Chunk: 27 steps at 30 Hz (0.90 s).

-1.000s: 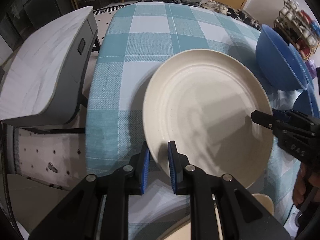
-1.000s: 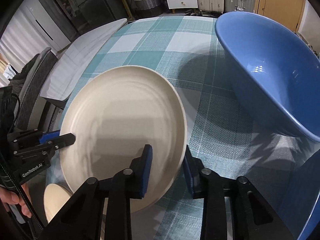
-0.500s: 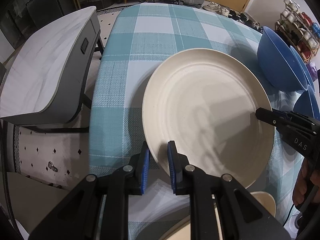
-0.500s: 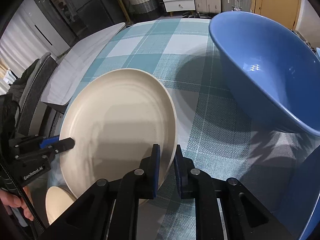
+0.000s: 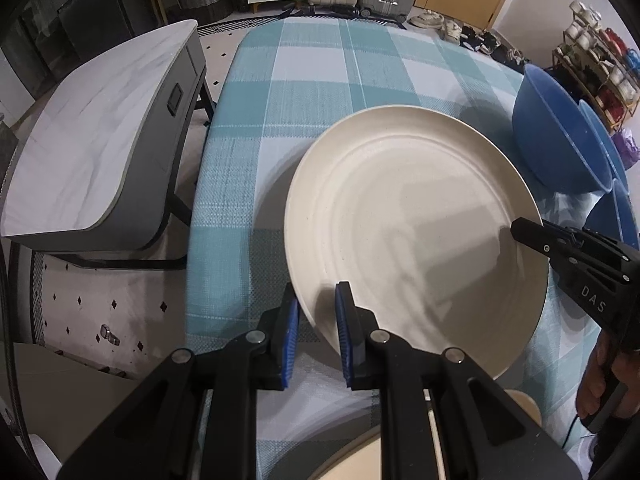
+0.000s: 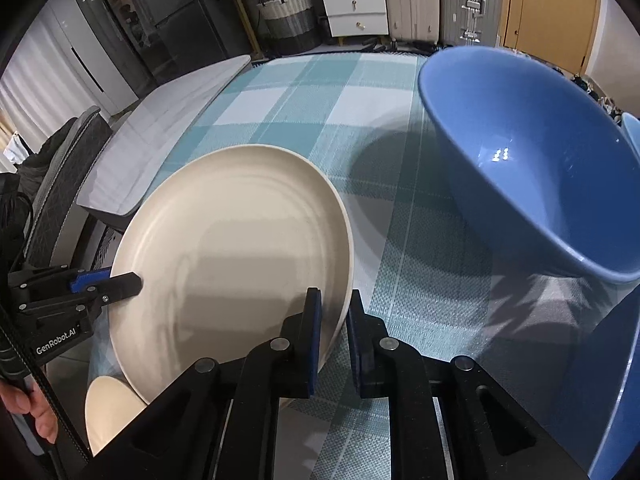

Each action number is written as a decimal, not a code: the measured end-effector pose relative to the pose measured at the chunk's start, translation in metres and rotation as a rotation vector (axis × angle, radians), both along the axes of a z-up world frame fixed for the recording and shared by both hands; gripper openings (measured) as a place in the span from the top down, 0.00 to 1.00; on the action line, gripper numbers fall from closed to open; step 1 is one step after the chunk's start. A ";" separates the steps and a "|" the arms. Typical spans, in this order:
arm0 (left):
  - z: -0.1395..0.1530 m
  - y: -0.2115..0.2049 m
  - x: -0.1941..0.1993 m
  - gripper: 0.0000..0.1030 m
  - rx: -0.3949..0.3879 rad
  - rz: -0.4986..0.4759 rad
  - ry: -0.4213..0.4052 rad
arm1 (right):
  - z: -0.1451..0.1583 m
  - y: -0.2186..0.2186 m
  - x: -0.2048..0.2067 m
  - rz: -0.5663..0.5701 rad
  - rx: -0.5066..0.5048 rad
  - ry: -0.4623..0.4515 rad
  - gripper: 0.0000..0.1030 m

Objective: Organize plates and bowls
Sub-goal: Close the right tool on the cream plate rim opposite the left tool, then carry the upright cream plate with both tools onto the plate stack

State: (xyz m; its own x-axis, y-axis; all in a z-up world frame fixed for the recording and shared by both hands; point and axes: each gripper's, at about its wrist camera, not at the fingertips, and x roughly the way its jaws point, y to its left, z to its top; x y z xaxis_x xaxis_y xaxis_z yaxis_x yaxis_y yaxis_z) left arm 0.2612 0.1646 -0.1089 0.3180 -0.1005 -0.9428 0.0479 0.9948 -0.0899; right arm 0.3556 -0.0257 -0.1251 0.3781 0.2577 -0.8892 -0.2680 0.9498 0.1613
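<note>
Large round cream plate sits tilted over teal-white checked tablecloth. Left gripper & right gripper both pinch its rim, opposite sides. Deep blue bowl nearby. Grey marble-top side table, white drawers behind.

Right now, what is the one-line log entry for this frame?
left gripper: shut on cream plate rim | right gripper: shut on opposite rim | plate: held over checked tablecloth | blue bowl: untouched, right of plate
</note>
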 end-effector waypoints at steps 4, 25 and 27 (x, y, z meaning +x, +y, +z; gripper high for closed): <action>0.006 0.000 -0.002 0.85 0.019 0.002 -0.014 | 0.009 -0.002 -0.003 -0.025 0.016 -0.025 0.89; 0.037 0.002 -0.025 0.85 0.018 0.024 -0.061 | 0.050 -0.004 -0.030 -0.009 0.057 -0.077 0.89; 0.039 0.002 -0.030 0.85 0.016 0.027 -0.063 | 0.052 -0.003 -0.036 -0.004 0.060 -0.083 0.89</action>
